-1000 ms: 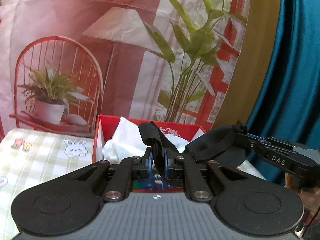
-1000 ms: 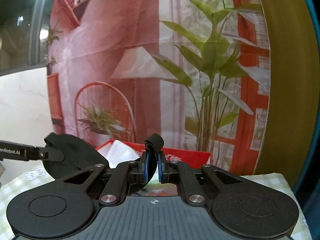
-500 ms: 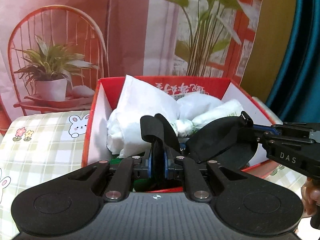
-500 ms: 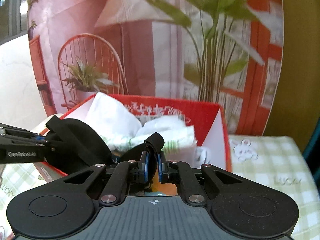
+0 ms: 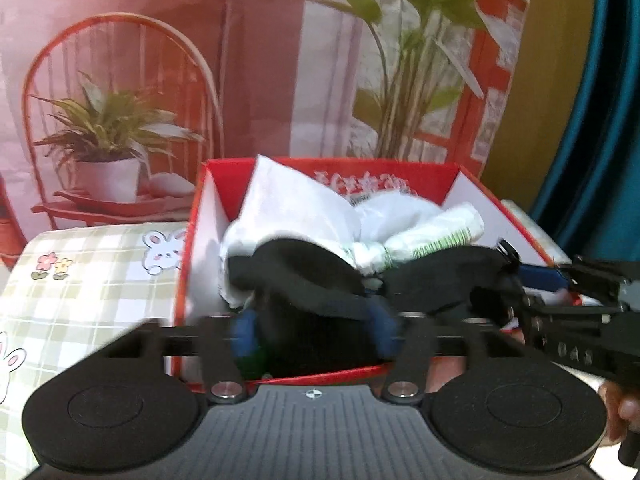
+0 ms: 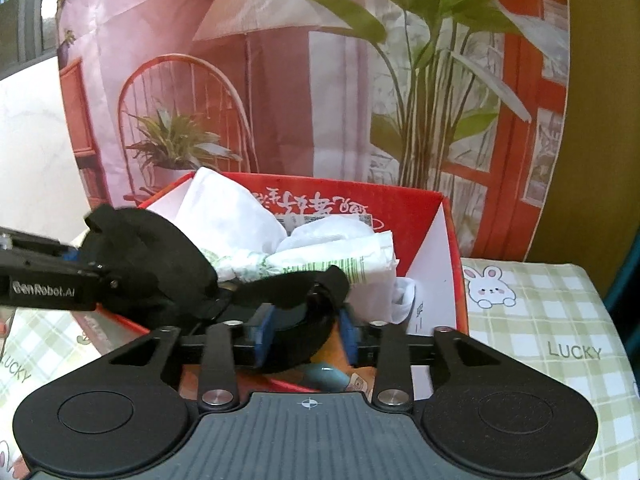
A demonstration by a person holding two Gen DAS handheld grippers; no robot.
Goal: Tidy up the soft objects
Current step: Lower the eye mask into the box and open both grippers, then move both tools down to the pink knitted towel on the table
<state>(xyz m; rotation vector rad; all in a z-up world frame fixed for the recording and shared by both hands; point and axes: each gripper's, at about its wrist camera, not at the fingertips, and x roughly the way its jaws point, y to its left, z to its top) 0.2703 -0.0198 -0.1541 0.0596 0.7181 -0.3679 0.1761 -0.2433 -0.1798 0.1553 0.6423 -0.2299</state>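
A black soft fabric piece with a strap (image 5: 304, 276) (image 6: 160, 264) hangs over the near side of a red cardboard box (image 5: 192, 240) (image 6: 448, 216). The box holds white crumpled bags and cloths (image 5: 296, 200) (image 6: 232, 216). My left gripper (image 5: 312, 332) is open, its blue-padded fingers on either side of the black fabric. My right gripper (image 6: 306, 332) is open too, with the strap end (image 6: 332, 276) lying loose between its fingers. Each gripper shows at the edge of the other's view.
The box stands on a green-checked tablecloth with rabbit prints (image 5: 80, 292) (image 6: 540, 312). A printed backdrop of a chair, lamp and plants (image 5: 280, 60) hangs right behind the box. A teal curtain (image 5: 612, 120) hangs at the right.
Both grippers have opened and let go of the black fabric, which now drops over the box's near side. Both moved down and closer to the box.
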